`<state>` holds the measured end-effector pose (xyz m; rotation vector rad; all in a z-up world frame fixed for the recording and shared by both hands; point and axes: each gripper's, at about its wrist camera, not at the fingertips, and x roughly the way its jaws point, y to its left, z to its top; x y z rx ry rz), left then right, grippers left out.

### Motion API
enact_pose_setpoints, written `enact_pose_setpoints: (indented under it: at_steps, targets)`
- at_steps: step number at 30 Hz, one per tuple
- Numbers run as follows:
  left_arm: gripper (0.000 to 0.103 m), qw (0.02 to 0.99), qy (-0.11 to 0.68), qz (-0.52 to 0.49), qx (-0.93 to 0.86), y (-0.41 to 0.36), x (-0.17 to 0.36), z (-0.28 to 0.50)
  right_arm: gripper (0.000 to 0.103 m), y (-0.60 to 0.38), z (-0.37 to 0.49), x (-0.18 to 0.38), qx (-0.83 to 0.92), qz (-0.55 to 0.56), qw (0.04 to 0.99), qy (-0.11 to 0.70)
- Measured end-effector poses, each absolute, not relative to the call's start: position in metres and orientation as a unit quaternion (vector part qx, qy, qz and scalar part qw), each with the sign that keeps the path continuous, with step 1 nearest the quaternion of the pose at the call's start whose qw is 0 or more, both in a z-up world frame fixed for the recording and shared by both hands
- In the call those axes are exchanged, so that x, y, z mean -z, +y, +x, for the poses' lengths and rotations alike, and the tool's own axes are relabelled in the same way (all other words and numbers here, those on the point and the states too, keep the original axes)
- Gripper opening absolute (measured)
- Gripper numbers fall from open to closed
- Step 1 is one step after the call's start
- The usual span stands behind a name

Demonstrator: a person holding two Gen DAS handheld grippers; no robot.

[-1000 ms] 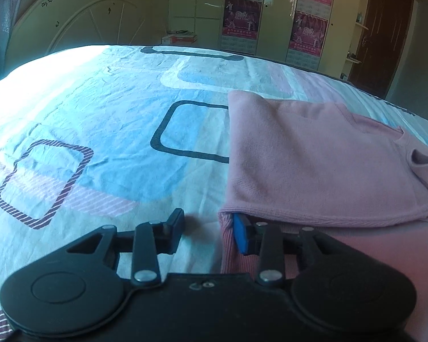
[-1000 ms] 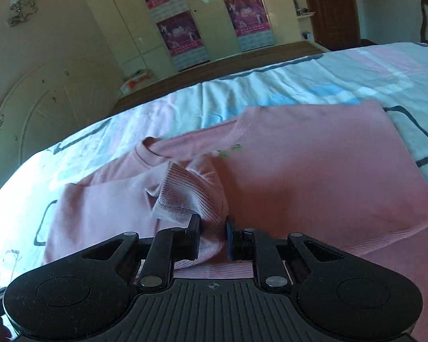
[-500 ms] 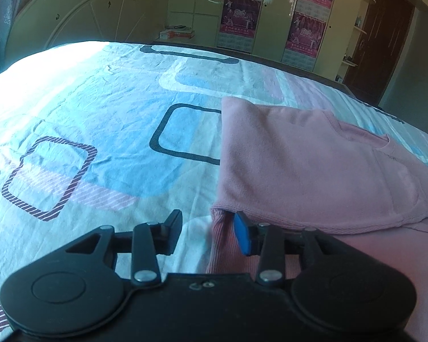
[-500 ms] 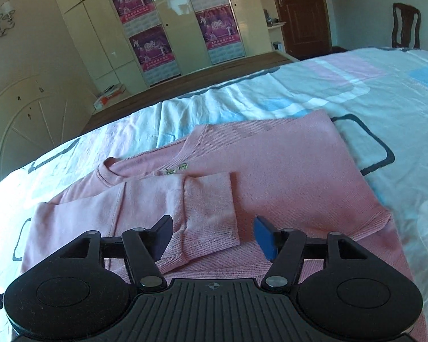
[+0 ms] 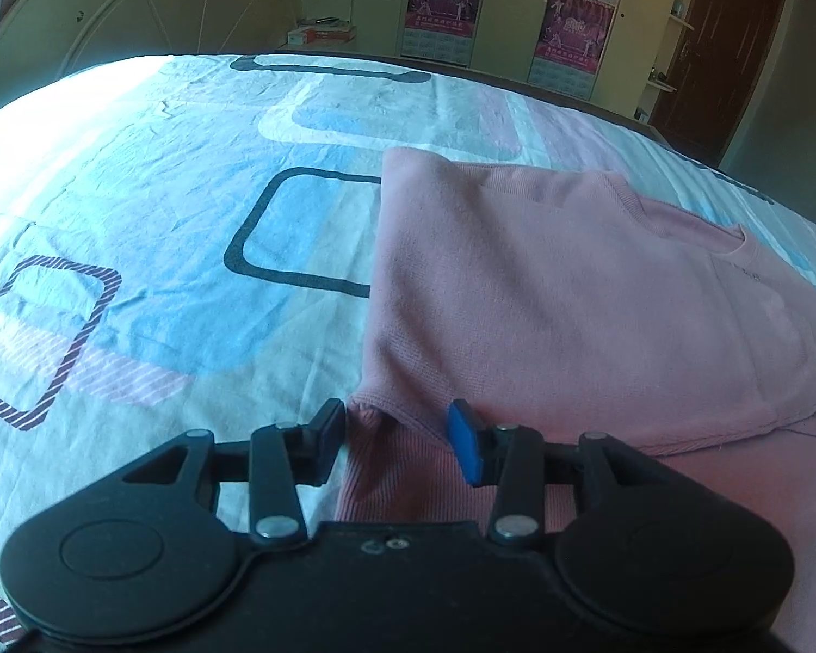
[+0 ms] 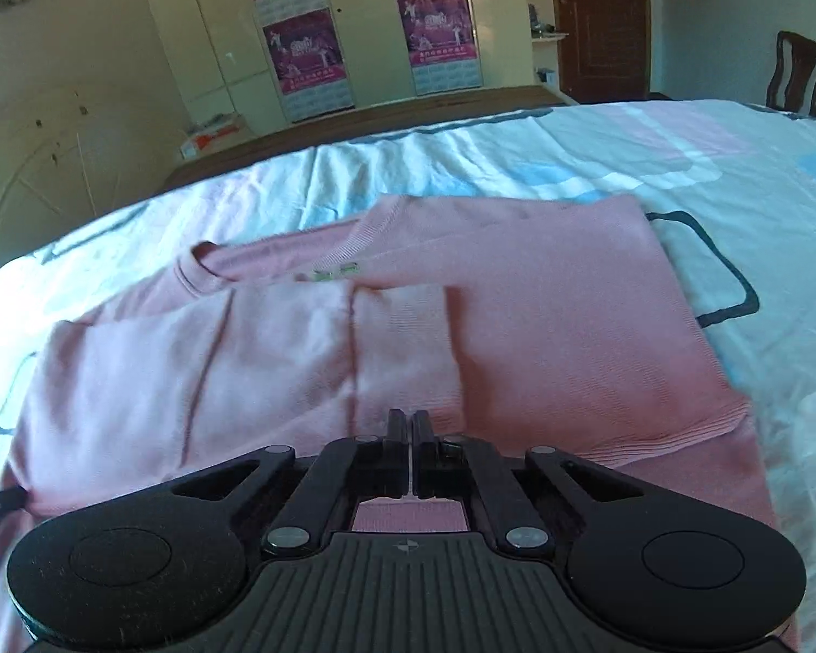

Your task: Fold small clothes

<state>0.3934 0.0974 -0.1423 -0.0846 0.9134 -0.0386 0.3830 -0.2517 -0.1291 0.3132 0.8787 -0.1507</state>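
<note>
Lying flat on bedsheet: pink sweater, sleeve folded across

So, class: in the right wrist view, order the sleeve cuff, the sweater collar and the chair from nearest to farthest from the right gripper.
1. Sleeve cuff, just ahead.
2. Sweater collar, farther, left.
3. Chair, far right, beyond the bed.

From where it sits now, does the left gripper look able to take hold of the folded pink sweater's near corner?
Probably yes. The left gripper is open with the corner of the pink sweater lying right between its fingers, and nothing on the bedsheet blocks it.
</note>
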Motion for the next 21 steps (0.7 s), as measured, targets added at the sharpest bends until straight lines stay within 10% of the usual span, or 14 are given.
enact_pose_setpoints:
  at_steps: [4, 9, 18, 21]
  targets:
    - [0.05, 0.903, 0.425, -0.049, 0.021, 0.1, 0.129, 0.401, 0.005, -0.269, 0.375, 0.119, 0.06, 0.183, 0.898, 0.396]
    - [0.067, 0.912, 0.407, -0.052, 0.013, 0.099, 0.12, 0.431, 0.052, -0.278, 0.397, 0.118, 0.058, 0.205, 0.894, 0.393]
    - [0.058, 0.904, 0.418, -0.085, -0.008, 0.108, 0.144, 0.493, 0.051, -0.271, 0.444, 0.144, 0.044, 0.195, 0.884, 0.423]
    - [0.052, 0.906, 0.413, -0.089, -0.006, 0.108, 0.15, 0.497, 0.011, -0.264, 0.449, 0.145, 0.022, 0.188, 0.883, 0.429]
